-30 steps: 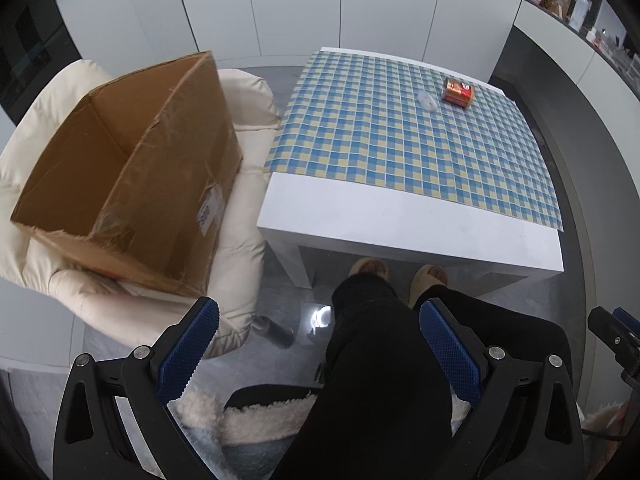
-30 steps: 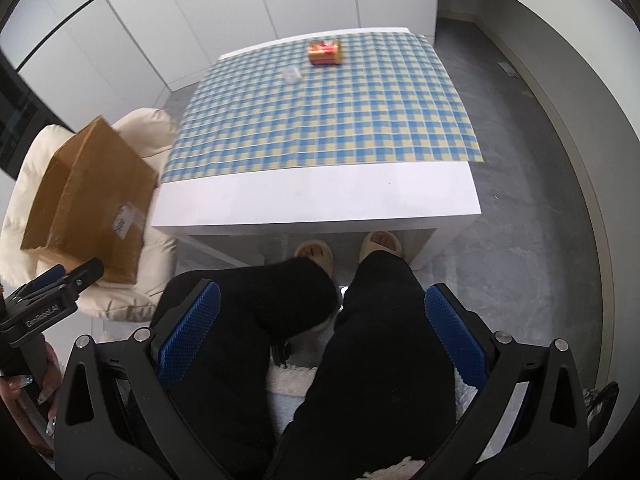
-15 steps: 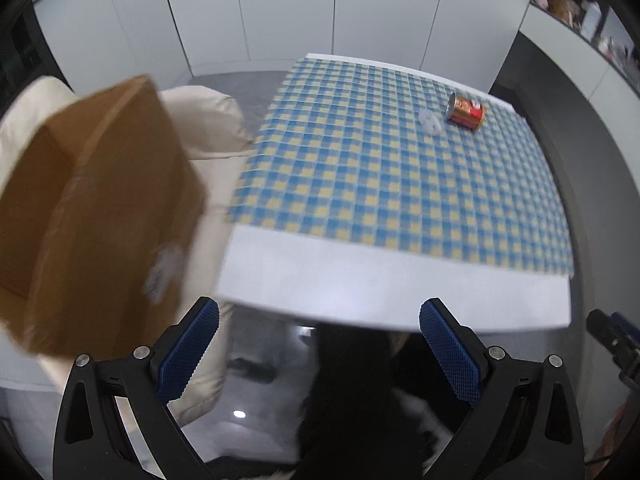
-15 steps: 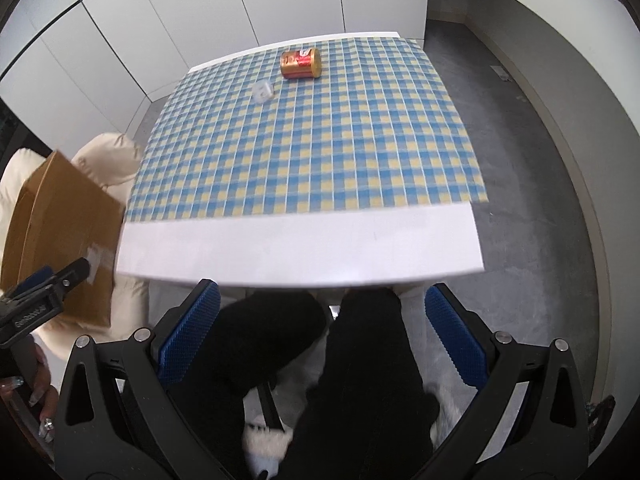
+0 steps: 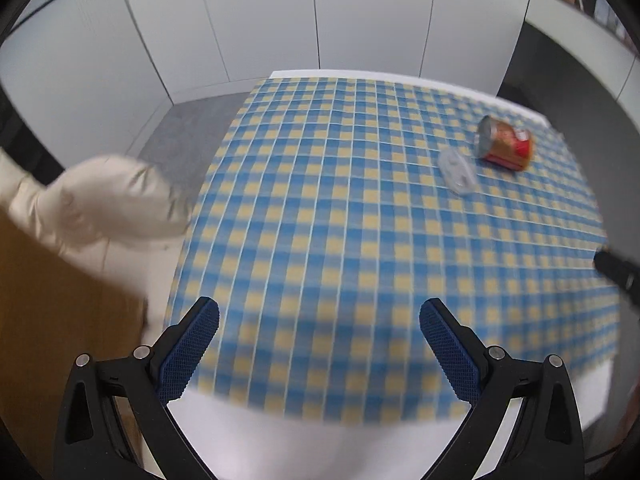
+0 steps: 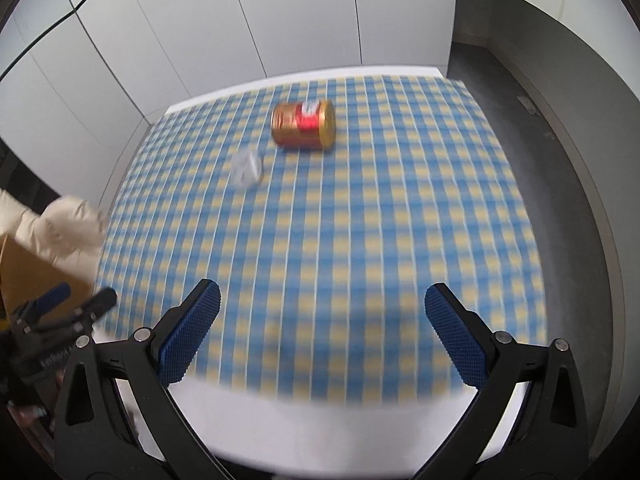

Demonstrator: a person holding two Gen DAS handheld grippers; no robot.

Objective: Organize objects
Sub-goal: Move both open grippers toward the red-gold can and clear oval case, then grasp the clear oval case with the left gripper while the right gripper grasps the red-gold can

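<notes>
I see a blue-and-yellow checked cloth (image 6: 320, 220) over a white table (image 6: 320, 420). The can (image 6: 303, 123) is gold with a red label, the lid (image 6: 248, 168) beside it clear. My gripper pads (image 6: 188, 336) are blue, the box (image 5: 60, 320) brown, the cushion (image 5: 108, 200) cream.

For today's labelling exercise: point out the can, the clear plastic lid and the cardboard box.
can (image 6: 303, 124), right wrist view, on its red and gold side wall.
clear plastic lid (image 6: 248, 168), right wrist view, on its middle.
cardboard box (image 5: 60, 312), left wrist view, on its brown side.
</notes>
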